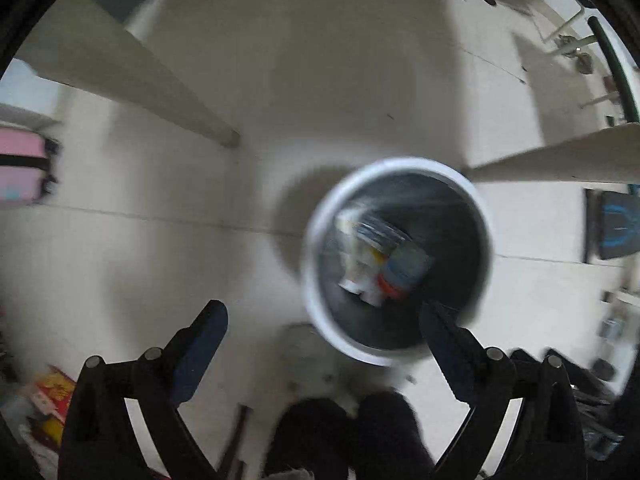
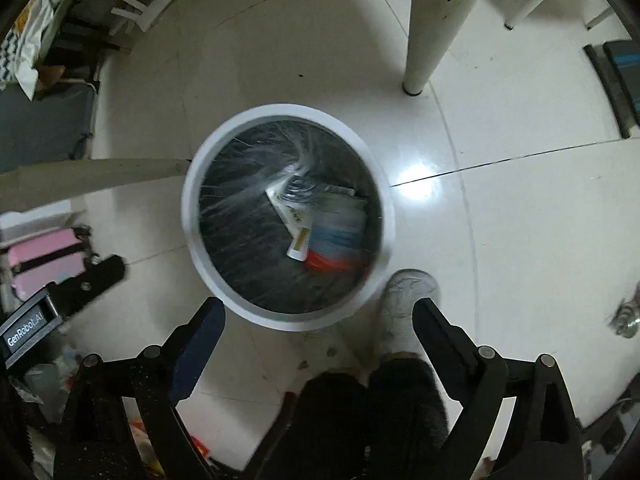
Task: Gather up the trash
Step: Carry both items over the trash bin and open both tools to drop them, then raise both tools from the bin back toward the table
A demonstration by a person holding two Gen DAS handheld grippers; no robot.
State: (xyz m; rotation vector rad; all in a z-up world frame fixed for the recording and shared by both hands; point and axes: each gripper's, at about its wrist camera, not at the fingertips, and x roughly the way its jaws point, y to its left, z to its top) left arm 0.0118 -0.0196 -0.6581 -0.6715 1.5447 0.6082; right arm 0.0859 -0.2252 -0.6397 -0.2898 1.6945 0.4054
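Both tools gape wide and hold nothing: the left tool (image 1: 324,320) and the right tool (image 2: 318,316) hang above the white-rimmed bin (image 2: 192,216) on the floor (image 2: 500,240). Trash (image 2: 320,224) lies inside, blurred, beside a grey shoe (image 2: 404,308).

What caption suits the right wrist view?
Open right gripper above a white bin holding discarded packaging.
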